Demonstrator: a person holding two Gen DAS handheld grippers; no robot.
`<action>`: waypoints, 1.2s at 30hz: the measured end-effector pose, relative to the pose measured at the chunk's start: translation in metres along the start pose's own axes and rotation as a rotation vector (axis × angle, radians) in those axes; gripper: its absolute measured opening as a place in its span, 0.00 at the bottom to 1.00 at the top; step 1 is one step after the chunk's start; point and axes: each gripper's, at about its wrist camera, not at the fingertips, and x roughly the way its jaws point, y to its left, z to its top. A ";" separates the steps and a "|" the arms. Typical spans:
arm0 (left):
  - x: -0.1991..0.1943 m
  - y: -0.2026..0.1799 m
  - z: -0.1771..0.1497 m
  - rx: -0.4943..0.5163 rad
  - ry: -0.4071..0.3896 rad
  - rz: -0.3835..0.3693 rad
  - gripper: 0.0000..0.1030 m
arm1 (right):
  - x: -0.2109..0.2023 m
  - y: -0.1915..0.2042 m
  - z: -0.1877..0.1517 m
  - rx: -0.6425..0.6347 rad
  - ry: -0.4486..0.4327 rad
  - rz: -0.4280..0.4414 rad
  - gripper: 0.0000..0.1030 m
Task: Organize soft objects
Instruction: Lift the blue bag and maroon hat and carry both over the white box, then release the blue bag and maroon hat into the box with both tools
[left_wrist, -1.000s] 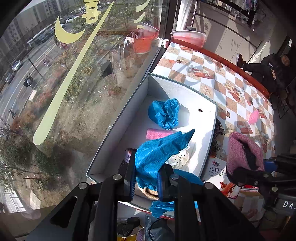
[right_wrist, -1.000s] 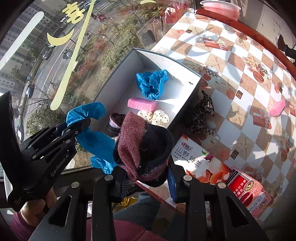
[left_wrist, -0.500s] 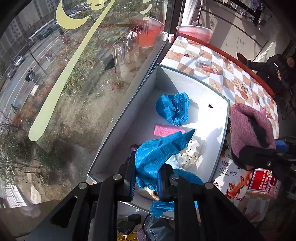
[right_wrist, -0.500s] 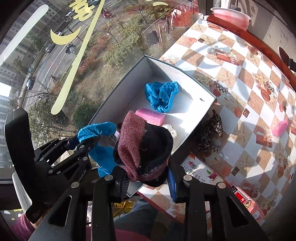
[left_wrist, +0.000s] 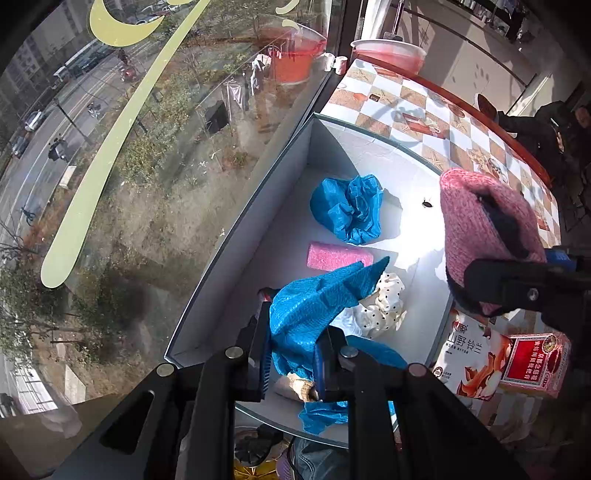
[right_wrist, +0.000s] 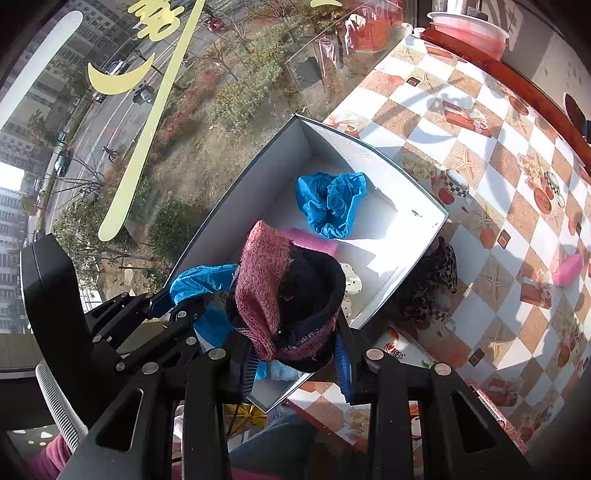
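Observation:
An open white box stands along the window. It holds a crumpled blue cloth, a pink foam block and a white polka-dot cloth. My left gripper is shut on a blue mesh cloth and hangs over the box's near end. My right gripper is shut on a pink and black knitted hat, held above the box's near right part. The hat also shows at the right of the left wrist view.
Window glass runs along the box's left side. On the checked tablecloth lie a leopard-print cloth against the box, a pink item, a snack bag and a red packet. A red basin is far back; a seated person is at far right.
My right gripper has carried the hat leftward, from over the snack bag to over the box. My left gripper has sunk a little toward the box, still gripping the blue cloth.

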 end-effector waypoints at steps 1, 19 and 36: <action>0.002 -0.001 0.000 0.003 0.004 0.001 0.19 | 0.001 0.000 0.002 0.002 0.001 0.001 0.34; 0.024 -0.010 0.008 0.027 0.051 0.020 0.19 | 0.023 -0.008 0.018 0.024 0.030 0.011 0.34; 0.024 -0.018 0.016 0.041 0.043 -0.050 0.90 | 0.006 -0.063 0.023 0.135 0.006 -0.010 0.76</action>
